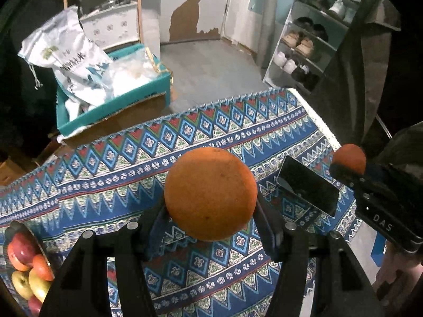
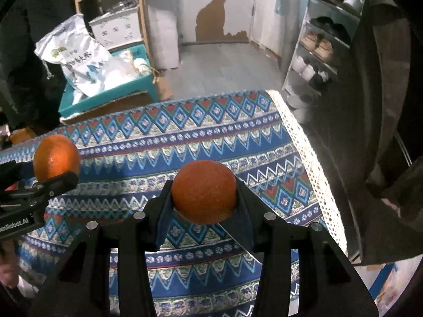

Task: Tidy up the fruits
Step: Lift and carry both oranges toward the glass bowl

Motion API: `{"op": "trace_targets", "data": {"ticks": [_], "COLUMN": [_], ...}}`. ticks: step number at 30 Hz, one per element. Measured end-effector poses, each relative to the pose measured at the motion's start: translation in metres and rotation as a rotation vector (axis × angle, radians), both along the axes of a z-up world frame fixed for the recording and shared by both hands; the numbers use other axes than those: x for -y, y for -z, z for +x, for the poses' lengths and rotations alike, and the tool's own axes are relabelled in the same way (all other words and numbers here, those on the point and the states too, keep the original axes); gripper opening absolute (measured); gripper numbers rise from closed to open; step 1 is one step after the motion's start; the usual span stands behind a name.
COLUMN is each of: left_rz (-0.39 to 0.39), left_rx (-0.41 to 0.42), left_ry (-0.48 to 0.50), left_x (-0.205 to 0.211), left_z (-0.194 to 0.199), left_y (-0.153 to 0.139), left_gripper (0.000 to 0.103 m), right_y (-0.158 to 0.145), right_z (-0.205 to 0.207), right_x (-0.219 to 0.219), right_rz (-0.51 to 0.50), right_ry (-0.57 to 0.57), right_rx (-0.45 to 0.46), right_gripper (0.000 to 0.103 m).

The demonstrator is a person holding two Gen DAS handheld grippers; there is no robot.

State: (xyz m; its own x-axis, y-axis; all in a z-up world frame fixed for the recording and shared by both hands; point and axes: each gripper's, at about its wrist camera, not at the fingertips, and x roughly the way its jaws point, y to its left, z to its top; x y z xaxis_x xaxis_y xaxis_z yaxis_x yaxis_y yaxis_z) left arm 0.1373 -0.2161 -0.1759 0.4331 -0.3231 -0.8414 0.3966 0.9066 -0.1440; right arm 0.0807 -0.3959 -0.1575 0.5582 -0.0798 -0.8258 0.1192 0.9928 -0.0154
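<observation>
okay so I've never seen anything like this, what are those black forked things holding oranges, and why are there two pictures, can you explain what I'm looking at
Those are two hand-held grippers, one in each of a person's hands; no robot arm is involved. Each carries a camera looking along its black fingers, hence two pictures. The left gripper is shut on a large orange. The right gripper is shut on a smaller orange. Each also shows at the edge of the other's picture. Below lies a patterned tablecloth, with a bowl of apples and a dark phone-like slab.
</observation>
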Motion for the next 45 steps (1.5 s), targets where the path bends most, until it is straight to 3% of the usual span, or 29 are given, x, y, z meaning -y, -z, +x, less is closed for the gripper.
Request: {"op": "trace_targets", "data": {"ticks": [22, 35, 45], "left_rz": [-0.073, -0.090, -0.101], "left_rx": [0.153, 0.202, 0.211], "left_ry": [-0.022, -0.096, -0.191], "left_x": [-0.042, -0.092, -0.144], "left_z": [-0.054, -0.075, -0.085], "left_y": [-0.075, -0.096, -0.099], "left_gripper": [0.062, 0.062, 0.062], "right_y": [-0.066, -0.099, -0.108], "right_z": [-0.020, -0.028, -0.021], "right_x": [-0.041, -0.086, -0.139], "right_rz": [0.000, 0.000, 0.028], "right_ry": [-0.097, -0.184, -0.278], "right_rx": [0.141, 0.213, 0.226], "right_gripper": [0.044, 0.044, 0.044]}}
